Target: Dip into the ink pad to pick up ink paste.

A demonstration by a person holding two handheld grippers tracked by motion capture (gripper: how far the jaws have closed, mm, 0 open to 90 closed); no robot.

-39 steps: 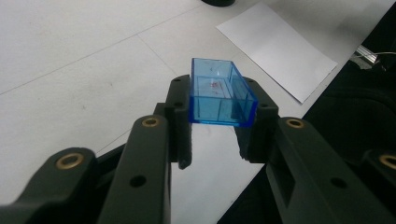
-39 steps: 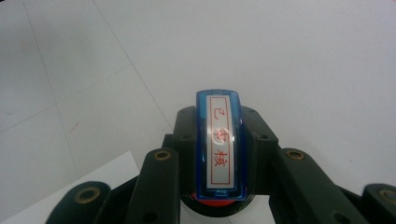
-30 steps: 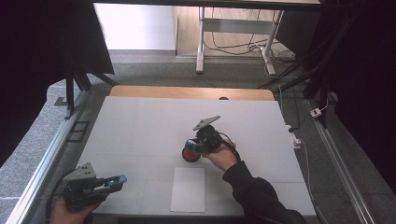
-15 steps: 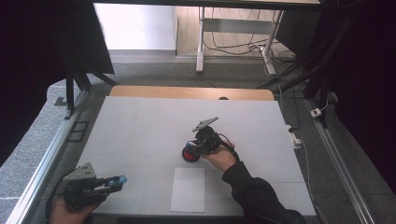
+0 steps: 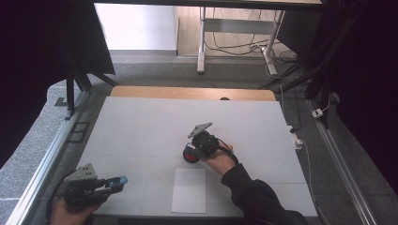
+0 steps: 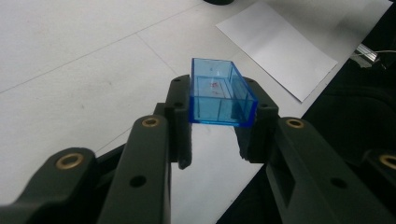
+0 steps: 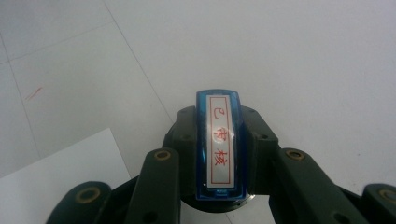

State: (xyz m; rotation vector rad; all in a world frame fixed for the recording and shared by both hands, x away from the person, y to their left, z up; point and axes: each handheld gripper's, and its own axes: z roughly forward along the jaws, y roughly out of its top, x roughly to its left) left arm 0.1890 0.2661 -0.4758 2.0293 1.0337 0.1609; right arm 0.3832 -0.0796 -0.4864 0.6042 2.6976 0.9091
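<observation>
My left gripper [image 6: 219, 122] is shut on a clear blue plastic box-shaped cap [image 6: 218, 92], held off the white table. In the high view this left gripper [image 5: 114, 183] sits at the near left corner with the blue cap [image 5: 121, 180] at its tip. My right gripper [image 7: 219, 140] is shut on a stamp [image 7: 218, 148] with a blue-edged top and a white label bearing red characters. Seen from above, the right gripper [image 5: 193, 151] is at the table's middle, just beyond the paper, with the stamp's red end [image 5: 189, 155] low over the table.
A white sheet of paper [image 5: 189, 190] lies near the front edge between the hands, also in the left gripper view as paper [image 6: 279, 48] and the right gripper view as paper [image 7: 70, 175]. A wooden strip [image 5: 187, 93] borders the table's far edge. Metal rails run along both sides.
The right gripper has shifted slightly toward the near left with the stamp. The left gripper has stayed where it was.
</observation>
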